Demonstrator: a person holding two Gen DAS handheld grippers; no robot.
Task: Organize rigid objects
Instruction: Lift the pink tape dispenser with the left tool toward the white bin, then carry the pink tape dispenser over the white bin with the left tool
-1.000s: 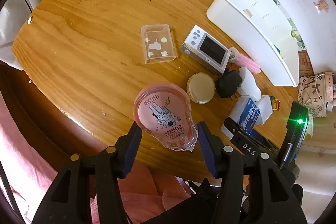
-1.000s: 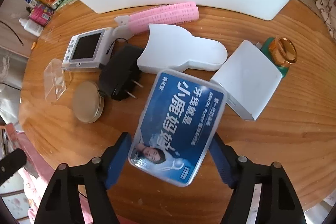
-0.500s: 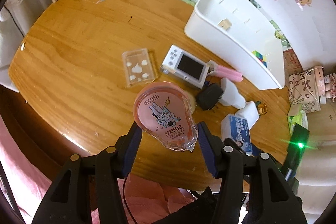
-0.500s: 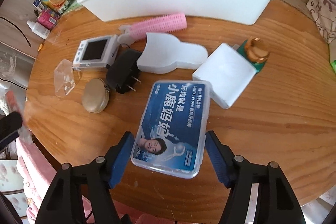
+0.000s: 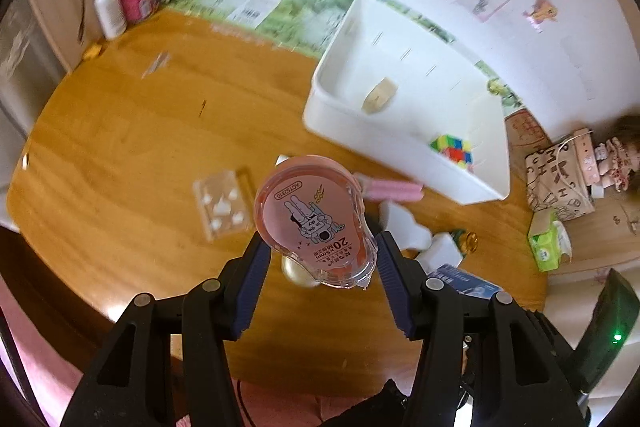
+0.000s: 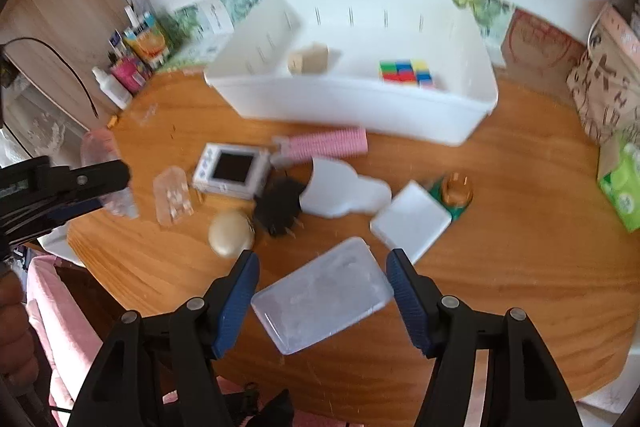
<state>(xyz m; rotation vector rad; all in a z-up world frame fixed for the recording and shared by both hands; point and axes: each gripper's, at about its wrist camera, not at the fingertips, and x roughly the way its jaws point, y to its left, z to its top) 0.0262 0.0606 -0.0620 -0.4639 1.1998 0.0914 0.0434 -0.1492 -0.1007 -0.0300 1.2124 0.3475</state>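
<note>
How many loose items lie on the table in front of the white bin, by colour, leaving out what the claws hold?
White: 3 (camera, curved piece, flat box)
Pink: 1 (roller)
Black: 1 (plug)
Clear: 1 (case)
Beige: 1 (round compact)
Gold: 1 (ring)
Total: 8

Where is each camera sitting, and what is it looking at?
Left wrist: sits on the left gripper, looking forward and down over the wooden table at the white bin; its two fingers pinch a pink correction tape.
Right wrist: sits on the right gripper, facing the same bin; its fingers flank a clear plastic box, and the left gripper shows at the left edge.
Both see the bin, the colourful cube and the pink comb.
</note>
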